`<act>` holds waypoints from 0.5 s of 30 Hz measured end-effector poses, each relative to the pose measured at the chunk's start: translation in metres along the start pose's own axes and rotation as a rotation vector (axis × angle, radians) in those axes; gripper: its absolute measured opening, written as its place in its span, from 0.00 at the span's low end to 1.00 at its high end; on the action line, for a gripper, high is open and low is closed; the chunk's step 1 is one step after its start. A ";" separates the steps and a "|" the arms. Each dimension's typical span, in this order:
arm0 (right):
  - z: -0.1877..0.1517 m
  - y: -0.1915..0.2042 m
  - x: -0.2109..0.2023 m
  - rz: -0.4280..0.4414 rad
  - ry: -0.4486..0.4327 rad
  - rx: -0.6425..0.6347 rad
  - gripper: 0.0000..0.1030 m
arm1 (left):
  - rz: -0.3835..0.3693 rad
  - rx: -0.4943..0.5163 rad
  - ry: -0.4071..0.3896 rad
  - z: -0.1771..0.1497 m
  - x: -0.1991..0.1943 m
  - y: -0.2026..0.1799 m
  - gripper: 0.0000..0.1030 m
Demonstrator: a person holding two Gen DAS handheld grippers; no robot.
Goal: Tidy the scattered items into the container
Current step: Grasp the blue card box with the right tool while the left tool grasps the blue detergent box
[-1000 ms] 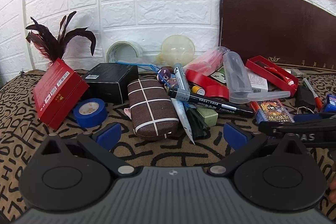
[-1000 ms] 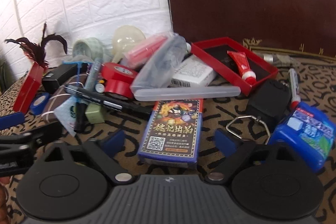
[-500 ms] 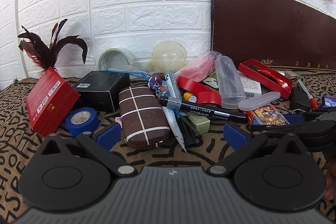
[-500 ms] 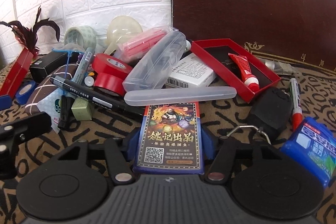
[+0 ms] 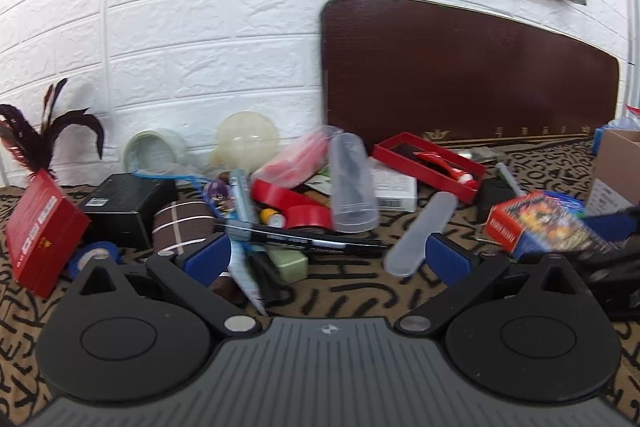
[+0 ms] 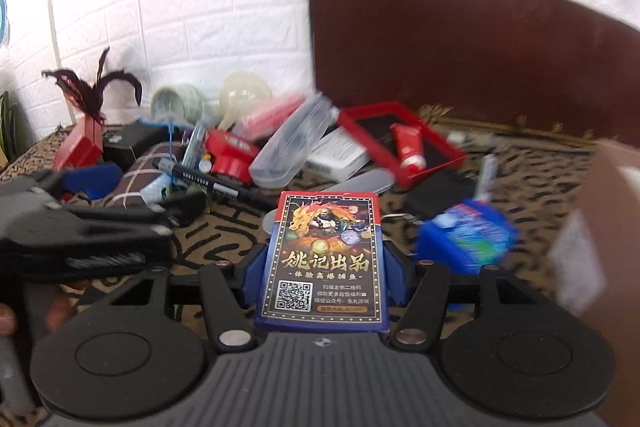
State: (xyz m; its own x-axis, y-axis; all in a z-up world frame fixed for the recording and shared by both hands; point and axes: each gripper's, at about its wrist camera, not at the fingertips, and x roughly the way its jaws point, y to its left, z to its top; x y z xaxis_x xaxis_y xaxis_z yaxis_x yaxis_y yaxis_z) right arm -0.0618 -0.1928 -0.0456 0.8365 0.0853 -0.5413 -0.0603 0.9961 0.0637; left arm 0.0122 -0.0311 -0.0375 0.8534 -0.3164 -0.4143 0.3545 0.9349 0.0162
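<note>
My right gripper (image 6: 325, 265) is shut on a card box (image 6: 325, 259) with a dragon picture and a QR code, held off the patterned cloth. The same card box (image 5: 540, 227) shows at the right of the left wrist view, raised. A brown cardboard box (image 6: 612, 235) stands at the far right; it also shows in the left wrist view (image 5: 618, 163). My left gripper (image 5: 328, 255) is open and empty, low over a black marker (image 5: 304, 237) and a frosted plastic case (image 5: 420, 233).
A heap of items lies by the white brick wall: a red tray (image 5: 430, 163) with a tube, red tape rolls (image 5: 296, 203), a clear case (image 5: 352, 183), a brown checked case (image 5: 180, 223), a black box (image 5: 128, 205), a red box (image 5: 40, 231), a blue packet (image 6: 464, 239).
My right gripper has closed on the card box and lifted it, swinging right so the cardboard box comes into view. My left gripper has moved forward toward the marker.
</note>
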 end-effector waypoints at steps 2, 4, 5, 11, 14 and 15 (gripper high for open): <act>0.002 -0.008 -0.017 -0.028 -0.022 -0.006 0.56 | -0.035 0.012 0.002 0.000 0.000 -0.010 1.00; 0.004 -0.017 -0.032 -0.055 -0.038 -0.008 0.56 | -0.085 0.031 0.006 0.001 0.000 -0.023 1.00; 0.004 -0.022 -0.039 -0.073 -0.043 -0.012 0.56 | -0.107 0.047 0.006 0.002 0.000 -0.032 1.00; 0.008 -0.052 -0.075 -0.140 -0.090 0.003 0.56 | -0.211 0.150 -0.002 0.000 0.010 -0.096 1.00; 0.011 -0.066 -0.089 -0.163 -0.111 0.007 0.56 | -0.244 0.179 0.006 -0.001 0.024 -0.120 1.00; 0.011 -0.069 -0.092 -0.167 -0.117 0.010 0.56 | -0.252 0.187 0.009 0.000 0.029 -0.126 1.00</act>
State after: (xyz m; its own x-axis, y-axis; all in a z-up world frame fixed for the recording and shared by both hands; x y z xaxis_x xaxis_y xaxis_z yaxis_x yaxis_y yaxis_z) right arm -0.1285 -0.2700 0.0093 0.8920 -0.0847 -0.4440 0.0895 0.9959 -0.0103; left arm -0.0079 -0.1580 -0.0519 0.7266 -0.5324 -0.4342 0.6194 0.7811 0.0788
